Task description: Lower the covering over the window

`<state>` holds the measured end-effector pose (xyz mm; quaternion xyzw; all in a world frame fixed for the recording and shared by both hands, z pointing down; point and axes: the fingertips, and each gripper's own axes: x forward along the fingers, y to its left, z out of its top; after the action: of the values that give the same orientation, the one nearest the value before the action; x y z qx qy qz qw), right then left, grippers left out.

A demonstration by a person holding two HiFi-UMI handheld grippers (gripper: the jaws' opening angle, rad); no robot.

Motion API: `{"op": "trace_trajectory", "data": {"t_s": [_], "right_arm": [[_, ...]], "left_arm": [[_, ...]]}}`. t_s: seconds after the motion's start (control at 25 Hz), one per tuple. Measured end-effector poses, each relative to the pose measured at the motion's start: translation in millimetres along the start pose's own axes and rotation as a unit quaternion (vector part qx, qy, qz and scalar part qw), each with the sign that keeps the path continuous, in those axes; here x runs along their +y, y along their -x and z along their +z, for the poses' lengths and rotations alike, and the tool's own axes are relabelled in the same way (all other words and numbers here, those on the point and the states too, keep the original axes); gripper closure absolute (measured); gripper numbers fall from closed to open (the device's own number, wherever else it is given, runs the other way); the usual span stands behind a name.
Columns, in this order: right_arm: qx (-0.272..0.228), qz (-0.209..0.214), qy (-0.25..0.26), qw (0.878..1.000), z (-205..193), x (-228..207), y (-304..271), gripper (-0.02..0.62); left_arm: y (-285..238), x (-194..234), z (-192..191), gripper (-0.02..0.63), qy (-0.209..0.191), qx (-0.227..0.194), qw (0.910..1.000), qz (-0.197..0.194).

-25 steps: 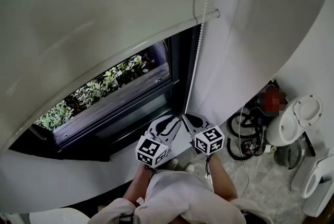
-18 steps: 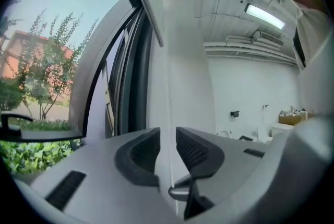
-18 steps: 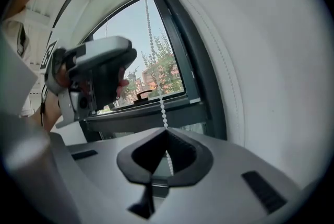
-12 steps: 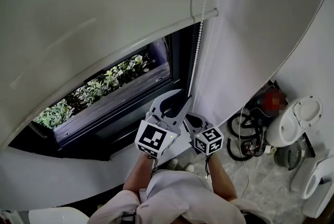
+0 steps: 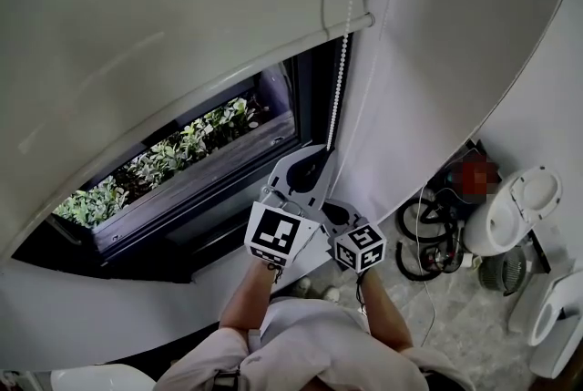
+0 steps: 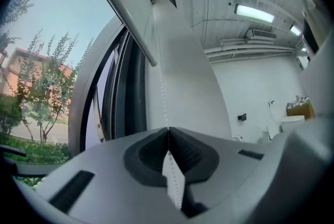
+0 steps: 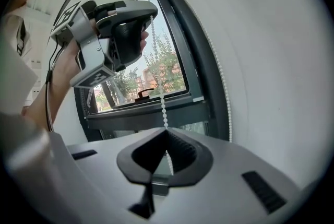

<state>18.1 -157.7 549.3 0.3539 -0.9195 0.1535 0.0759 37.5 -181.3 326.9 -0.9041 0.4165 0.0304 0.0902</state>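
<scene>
A pale roller blind point(image 5: 137, 34) hangs part-way down over the dark-framed window point(image 5: 182, 163), and its bottom bar point(image 5: 363, 21) ends near the right jamb. A white bead chain point(image 5: 338, 84) drops from above beside the frame. My left gripper point(image 5: 326, 149) is raised to the chain. Its jaws have just been closing, and in the left gripper view they are shut on the bead chain point(image 6: 160, 87). Just below and nearer me, my right gripper point(image 7: 167, 130) is shut on the same strand point(image 7: 163, 105). That strand runs up to the left gripper point(image 7: 148, 15). The loop's other strand point(image 7: 219, 77) hangs free to the right.
A white wall flanks the window on the right. On the floor at lower right are a coil of black cable point(image 5: 428, 239), a white lidded appliance point(image 5: 515, 207) and a small round fan point(image 5: 503, 271). The window handle point(image 7: 143, 93) sits on the sash.
My left gripper has risen along the bead chain from beside the right gripper, and its open jaws have shut on the chain. The right gripper has kept still.
</scene>
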Motion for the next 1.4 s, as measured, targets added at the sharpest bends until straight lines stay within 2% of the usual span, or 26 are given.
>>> {"op": "trace_trajectory", "data": {"t_s": [0.52,1.4], "right_arm": [[0.096,0.000,-0.028,0.995,-79.5,0.4,-15.5,0.598],[0.160,-0.001,-0.050,0.986,-148.0,4.3,-21.9,0.598]], "left_arm": [[18.4,0.2,-82.7,0.591,0.032,0.086,0.9957,0.013],[42.0,-11.8,-146.3,0.591,0.053,0.128,0.9900,0.028]]}}
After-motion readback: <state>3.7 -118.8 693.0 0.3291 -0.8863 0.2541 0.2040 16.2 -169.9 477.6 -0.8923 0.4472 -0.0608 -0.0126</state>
